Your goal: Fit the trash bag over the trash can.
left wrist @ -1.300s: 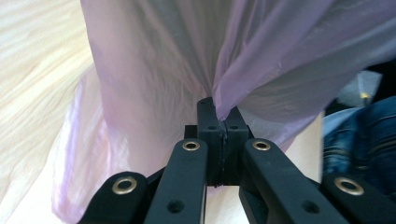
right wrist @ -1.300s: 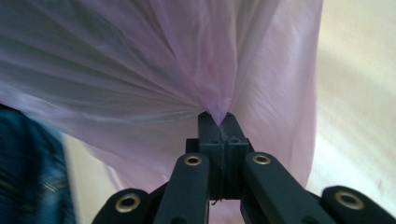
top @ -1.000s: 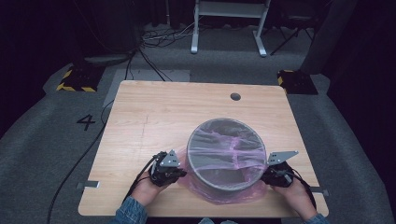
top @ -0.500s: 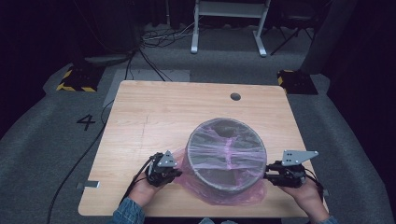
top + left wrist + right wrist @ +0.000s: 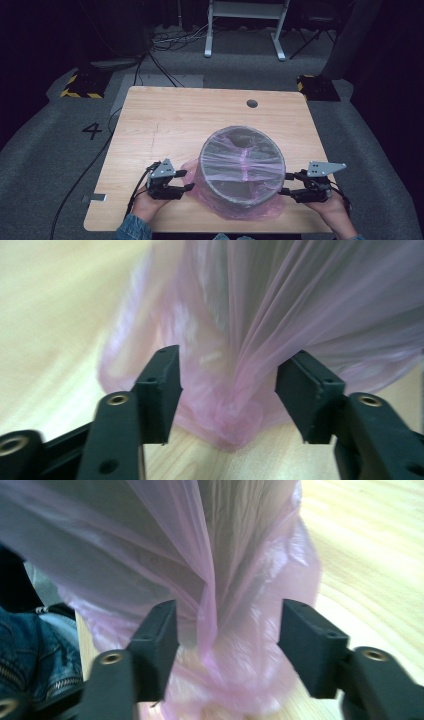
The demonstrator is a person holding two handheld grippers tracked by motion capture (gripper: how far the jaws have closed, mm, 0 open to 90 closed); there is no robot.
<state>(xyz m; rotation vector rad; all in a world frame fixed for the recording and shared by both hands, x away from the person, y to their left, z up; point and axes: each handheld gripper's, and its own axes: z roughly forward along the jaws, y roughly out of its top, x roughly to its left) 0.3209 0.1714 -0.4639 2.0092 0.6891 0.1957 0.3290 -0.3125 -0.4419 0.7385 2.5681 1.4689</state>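
Centrally, near the desk's (image 5: 165,120) front edge: grey round bin (image 5: 242,172) wrapped in a pink plastic bag (image 5: 235,212), film stretched across the rim and bunched loosely round the base. Flanking it, left gripper (image 5: 187,180) and right gripper (image 5: 284,183), jaws just opened wide, gathered pink folds lying between them but not pinched, nothing held. Seemingly a release after tugging the bag down the sides. Next, probably: regripping slack film lower and smoothing it without tearing.

Grey carpet floor (image 5: 45,150), dark room, white stand (image 5: 245,25) behind.
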